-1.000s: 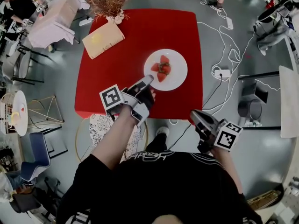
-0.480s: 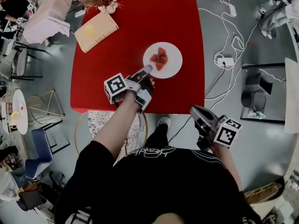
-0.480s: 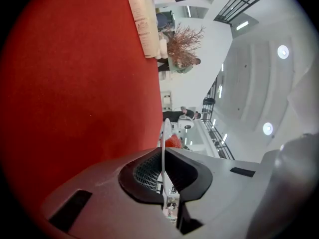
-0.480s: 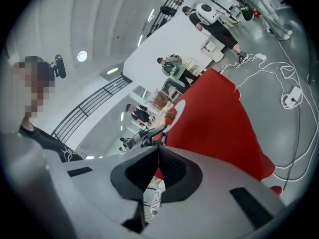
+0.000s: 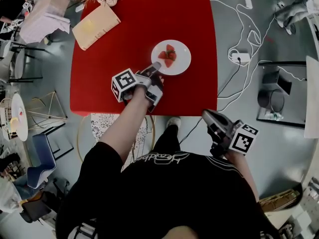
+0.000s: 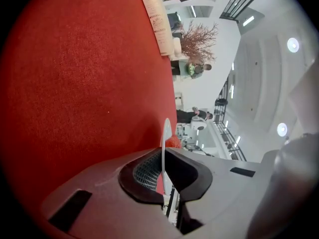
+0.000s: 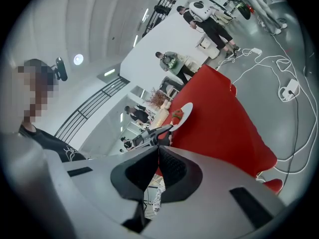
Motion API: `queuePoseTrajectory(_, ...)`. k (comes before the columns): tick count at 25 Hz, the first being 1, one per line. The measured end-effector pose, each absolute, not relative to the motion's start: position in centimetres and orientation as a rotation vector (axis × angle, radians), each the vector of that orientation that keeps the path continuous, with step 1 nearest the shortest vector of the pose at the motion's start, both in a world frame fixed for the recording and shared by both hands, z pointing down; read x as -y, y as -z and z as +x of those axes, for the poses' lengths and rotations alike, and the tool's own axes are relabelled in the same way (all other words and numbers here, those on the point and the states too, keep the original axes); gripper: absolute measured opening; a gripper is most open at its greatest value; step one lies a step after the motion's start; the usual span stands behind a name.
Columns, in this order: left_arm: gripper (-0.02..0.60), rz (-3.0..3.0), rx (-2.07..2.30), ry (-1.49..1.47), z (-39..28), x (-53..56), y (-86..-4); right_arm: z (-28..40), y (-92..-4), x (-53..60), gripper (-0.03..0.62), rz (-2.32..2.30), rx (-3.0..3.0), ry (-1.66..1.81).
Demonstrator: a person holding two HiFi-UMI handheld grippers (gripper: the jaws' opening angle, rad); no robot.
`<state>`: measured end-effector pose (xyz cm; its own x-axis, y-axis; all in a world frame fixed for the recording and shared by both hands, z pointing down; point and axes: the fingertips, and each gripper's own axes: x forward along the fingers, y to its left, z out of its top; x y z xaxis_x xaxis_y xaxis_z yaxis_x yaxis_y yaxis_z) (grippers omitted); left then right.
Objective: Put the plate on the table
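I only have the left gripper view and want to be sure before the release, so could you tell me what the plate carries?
Observer: Cut strawberries, piled at the middle of the plate.
Operator: Where over the table is it, please?
Observer: The head view puts it over the red table, right of centre and well inside the edges.
Operator: And the right gripper?
Observer: The right gripper hangs shut and empty off the table's near edge, above the floor.
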<state>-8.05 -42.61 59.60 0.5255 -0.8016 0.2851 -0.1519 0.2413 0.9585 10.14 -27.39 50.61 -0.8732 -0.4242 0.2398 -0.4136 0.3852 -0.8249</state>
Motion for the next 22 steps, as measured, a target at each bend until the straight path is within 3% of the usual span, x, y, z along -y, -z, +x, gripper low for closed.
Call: queuePoseTrajectory(22, 0.021, 1.194, 0.987, 0.460, -8.2, 42.6, -61.5, 11.3, -50.5, 27.2, 0.008, -0.811, -2.554, 1.549)
